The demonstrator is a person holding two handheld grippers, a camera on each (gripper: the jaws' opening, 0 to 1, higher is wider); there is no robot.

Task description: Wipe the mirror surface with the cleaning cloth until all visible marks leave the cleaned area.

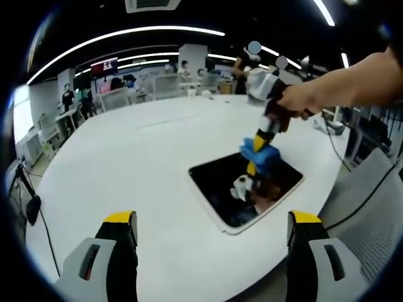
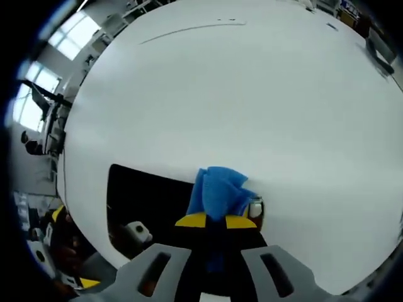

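A large round white table (image 1: 126,163) takes up most of the left gripper view, with an open office of desks, screens and standing people behind it under long curved ceiling lights. In the right gripper view the same white tabletop (image 2: 252,94) spreads wide, bare apart from a thin dark line near its far edge

A flat rectangular mirror with a white rim and rounded corners (image 1: 245,189) lies on the table, towards the edge nearest the right-hand side. Its glass looks dark and reflects the gripper above it. In the right gripper view the mirror (image 2: 145,195) shows as a dark panel just left of the jaws

A person's bare hand and forearm (image 1: 308,97) reach in from the right, holding the right gripper (image 1: 255,165), which points down at the mirror. A crumpled bright blue cleaning cloth (image 1: 259,153) is pinched between its yellow-tipped jaws and rests at the mirror's far edge. In the right gripper view the jaws of the right gripper (image 2: 216,221) are closed narrowly on the blue cloth (image 2: 217,189)

The left gripper (image 1: 211,226) hangs above the near table edge, its two grey, yellow-tipped jaws wide apart with nothing between them
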